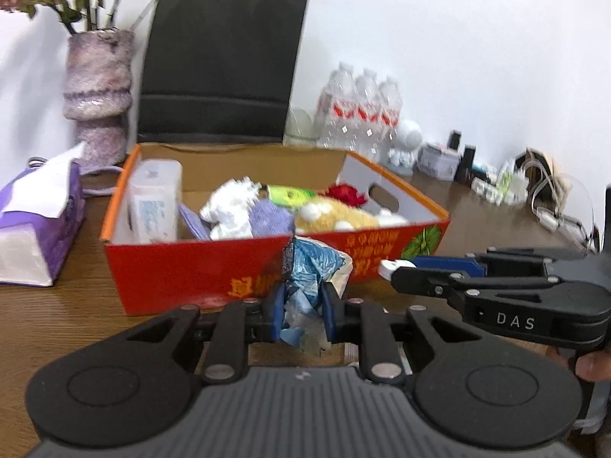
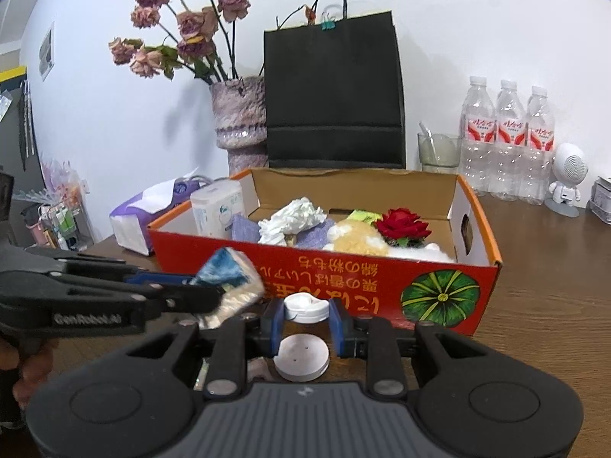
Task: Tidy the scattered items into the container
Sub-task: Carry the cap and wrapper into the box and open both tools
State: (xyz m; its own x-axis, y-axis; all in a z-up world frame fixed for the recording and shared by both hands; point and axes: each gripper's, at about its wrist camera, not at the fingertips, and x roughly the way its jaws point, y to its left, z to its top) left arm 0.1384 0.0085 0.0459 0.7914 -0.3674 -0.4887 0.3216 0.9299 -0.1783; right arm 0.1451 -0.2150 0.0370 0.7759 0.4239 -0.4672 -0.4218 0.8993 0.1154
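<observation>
Left wrist view: left gripper (image 1: 301,305), angled down before the red box (image 1: 172,267), pinches a blue wrapper (image 1: 311,267); right gripper (image 2: 307,318) clamps a white cap (image 2: 307,307).

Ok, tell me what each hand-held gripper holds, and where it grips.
Left hand-held gripper pinches a crumpled blue wrapper at its lower part. Right hand-held gripper clamps a small white round container across its sides.

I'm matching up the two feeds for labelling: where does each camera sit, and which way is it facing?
Left wrist: on the left tool, facing the red box; the tool pinches a blue wrapper; the right tool enters from the right.
Right wrist: on the right tool, facing the same box; it grips a white cap; the left tool enters from the left.
Shared: box, black bag, vase, bottles.
</observation>
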